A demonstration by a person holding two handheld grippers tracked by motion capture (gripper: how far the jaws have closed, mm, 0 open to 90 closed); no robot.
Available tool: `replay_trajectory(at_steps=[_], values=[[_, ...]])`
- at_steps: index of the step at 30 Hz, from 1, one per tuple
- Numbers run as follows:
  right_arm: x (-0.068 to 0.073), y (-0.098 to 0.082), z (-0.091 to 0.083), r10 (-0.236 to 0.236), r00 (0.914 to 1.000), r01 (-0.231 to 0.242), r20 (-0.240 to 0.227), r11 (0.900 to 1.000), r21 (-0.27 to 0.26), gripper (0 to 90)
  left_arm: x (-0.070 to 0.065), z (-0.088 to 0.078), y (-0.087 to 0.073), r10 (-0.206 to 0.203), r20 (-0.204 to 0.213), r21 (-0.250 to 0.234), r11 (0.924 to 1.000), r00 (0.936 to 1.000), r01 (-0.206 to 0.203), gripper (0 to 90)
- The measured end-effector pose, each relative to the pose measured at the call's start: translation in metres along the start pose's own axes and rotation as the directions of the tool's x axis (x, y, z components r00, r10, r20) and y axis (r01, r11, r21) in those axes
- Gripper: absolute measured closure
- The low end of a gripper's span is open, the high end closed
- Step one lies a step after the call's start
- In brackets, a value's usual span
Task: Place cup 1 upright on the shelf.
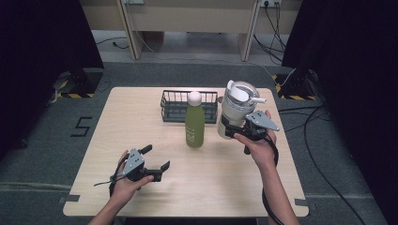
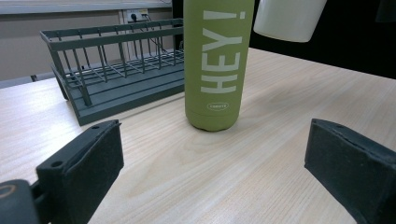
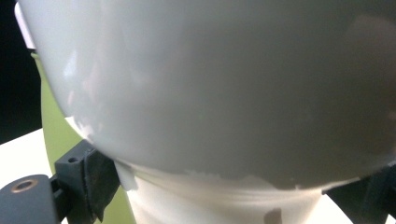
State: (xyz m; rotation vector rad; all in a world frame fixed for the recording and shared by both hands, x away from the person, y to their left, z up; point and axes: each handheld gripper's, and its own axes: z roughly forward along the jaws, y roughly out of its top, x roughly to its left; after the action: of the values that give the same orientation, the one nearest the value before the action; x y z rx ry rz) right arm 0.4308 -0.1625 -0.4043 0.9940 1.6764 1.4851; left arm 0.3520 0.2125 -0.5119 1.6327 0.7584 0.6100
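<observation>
Light wood surface [image 1: 141,117], seen from above w/ the person's forearms entering at 6 o'clock. At 12 o'clock on it, a dark wire basket [image 1: 174,108], empty as far as can be seen.

Just right of centre, a white tumbler [image 1: 237,108] w/ lid & straw spout, upright, long axis vertical, lifted off the surface. The right hand-held gripper [image 1: 228,130] pinches it low on the body, jaws partly closed around it; in the right gripper view the white wall [image 3: 224,84] sits close against the lens, w/ a black pad pressed to its narrow base.

At the tumbler's 9 o'clock, just beside it, a green bottle [image 1: 195,123] w/ white cap stands upright in front of the basket, not touching either, as far as can be told.

The left hand-held gripper [image 1: 157,161] rests at 7 o'clock, jaws spread wide, holding nothing. From it the bottle [image 2: 217,65] lies dead ahead, at 1 o'clock in the high view, near but apart. Left hand is nearer the bottle; likely next grab, approach level w/ jaws either side of the body.
</observation>
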Motion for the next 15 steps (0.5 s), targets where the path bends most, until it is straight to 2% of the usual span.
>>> replay_trajectory(at_steps=[8, 15], values=[[-0.003, 0.005, 0.005, 0.009, 0.9999, -0.009, 0.01, 1.0, -0.007, 9.8, 0.0, 0.0, 0.0, 0.001, 0.001, 0.001, 1.0, 1.0, -0.001, 3.6], [-0.007, 0.008, 0.012, -0.001, 0.9998, 0.001, 0.021, 1.0, -0.006, 9.8, 0.0, 0.0, 0.0, -0.004, -0.001, -0.002, 1.0, 1.0, 0.004, 3.8]])
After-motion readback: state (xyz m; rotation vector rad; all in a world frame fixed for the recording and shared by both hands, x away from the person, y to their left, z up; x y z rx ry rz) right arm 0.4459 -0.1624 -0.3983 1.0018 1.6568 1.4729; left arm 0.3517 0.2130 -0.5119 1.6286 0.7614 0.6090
